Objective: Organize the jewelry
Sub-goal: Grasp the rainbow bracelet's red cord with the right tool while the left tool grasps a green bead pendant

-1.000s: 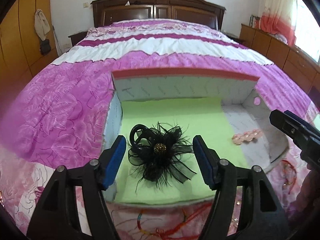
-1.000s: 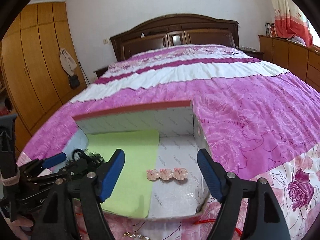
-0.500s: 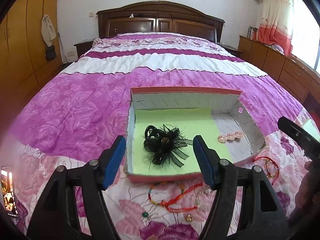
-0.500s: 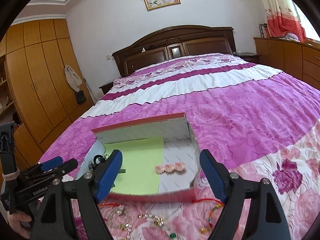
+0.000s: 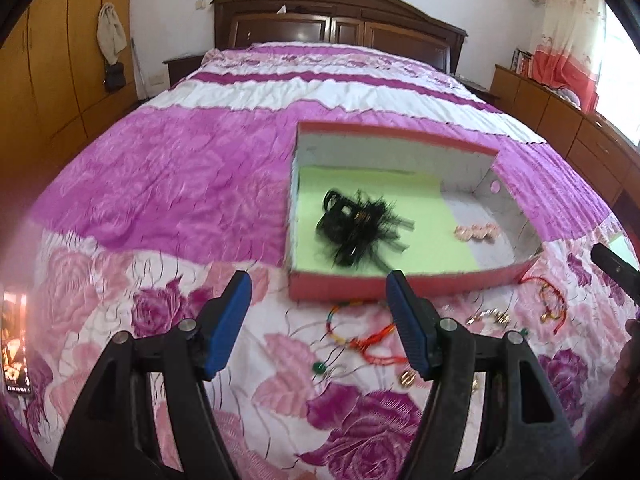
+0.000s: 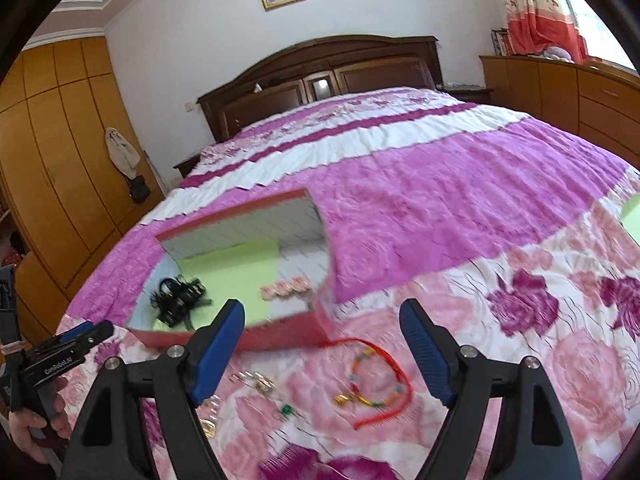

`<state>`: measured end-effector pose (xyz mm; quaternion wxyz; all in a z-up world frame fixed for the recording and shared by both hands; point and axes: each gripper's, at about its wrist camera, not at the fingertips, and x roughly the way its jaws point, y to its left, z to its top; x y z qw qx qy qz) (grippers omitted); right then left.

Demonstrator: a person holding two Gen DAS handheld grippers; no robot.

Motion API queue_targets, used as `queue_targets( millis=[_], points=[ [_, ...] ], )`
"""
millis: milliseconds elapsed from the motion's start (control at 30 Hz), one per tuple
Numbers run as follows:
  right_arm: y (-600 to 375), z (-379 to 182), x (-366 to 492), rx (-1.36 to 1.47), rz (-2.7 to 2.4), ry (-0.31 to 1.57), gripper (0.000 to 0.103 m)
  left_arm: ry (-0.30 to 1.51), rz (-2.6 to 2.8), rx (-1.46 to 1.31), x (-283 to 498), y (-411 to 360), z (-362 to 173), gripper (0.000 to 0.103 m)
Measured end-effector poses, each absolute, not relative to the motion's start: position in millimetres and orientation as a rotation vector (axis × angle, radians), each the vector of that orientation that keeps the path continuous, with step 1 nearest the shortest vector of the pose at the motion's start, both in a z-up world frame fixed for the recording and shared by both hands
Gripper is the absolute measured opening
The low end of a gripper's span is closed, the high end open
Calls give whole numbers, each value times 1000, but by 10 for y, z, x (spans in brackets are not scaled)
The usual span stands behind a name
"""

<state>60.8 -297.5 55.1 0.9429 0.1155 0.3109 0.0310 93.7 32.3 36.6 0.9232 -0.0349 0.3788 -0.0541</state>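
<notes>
1. Left gripper (image 5: 319, 298): lower centre of the left wrist view, above the flowered bedspread (image 5: 160, 184). Jaws stand well apart with nothing between them; blue pads bare.
2. Right gripper (image 6: 322, 326): lower centre of the right wrist view. Jaws wide apart, empty. A red cord bracelet (image 6: 376, 384) lies on the bedspread below the gap, untouched.
3. Box (image 5: 340, 288): shallow, red-rimmed, open top, resting on the bed. Centre right in the left view, left of centre in the right view. Green sheet (image 5: 432, 240) covers the left part of its floor; the right part is bare white.
4. Black feathered hair piece (image 5: 356, 232): lies on the green sheet, left half of the box. Somewhat blurred.
5. Pink beaded piece (image 5: 478, 233): on the white floor just right of the green sheet's edge, well apart from the black piece.
6. Loose jewelry on the bedspread in front of the box's near wall: a multicoloured beaded bracelet with red cord (image 5: 360, 336), a green bead (image 5: 319, 368), a small gold piece (image 5: 408, 378), a metal chain piece (image 5: 490, 316), and another red cord bracelet (image 5: 550, 300) towards the right edge.
7. In the right view a hand (image 6: 30, 424) at the lower left edge holds the left gripper's handle.
8. Background: dark wooden headboard (image 5: 336, 24), wardrobes along the left edge.
</notes>
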Motion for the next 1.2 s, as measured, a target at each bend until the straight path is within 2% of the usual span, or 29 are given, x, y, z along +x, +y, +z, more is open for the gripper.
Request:
queue_targets(
  millis=[200,433,633,800,900,1100,1200],
  points=[
    [-3130,309,592,254,30,722,82,832,-99,-86,892,367,147,62],
    [-3184,76,682,263,-4,816,68,876,-102,-80,863,362,-27,61],
    [-3224,-129,747,282,-30,897,62,912,-96,-106,871,398,-156,59],
    [-3250,-228,777,301,-42,931,56,928,-89,-105,855,400,-267,46],
    [-3252,-282,800,299,-59,943,49,918,-101,-89,826,369,-275,37],
    [-3256,-324,811,296,-67,946,43,906,-119,-65,771,315,-276,24],
    [-3259,-330,806,294,-70,940,40,908,-136,-64,733,291,-271,21]
  ],
)
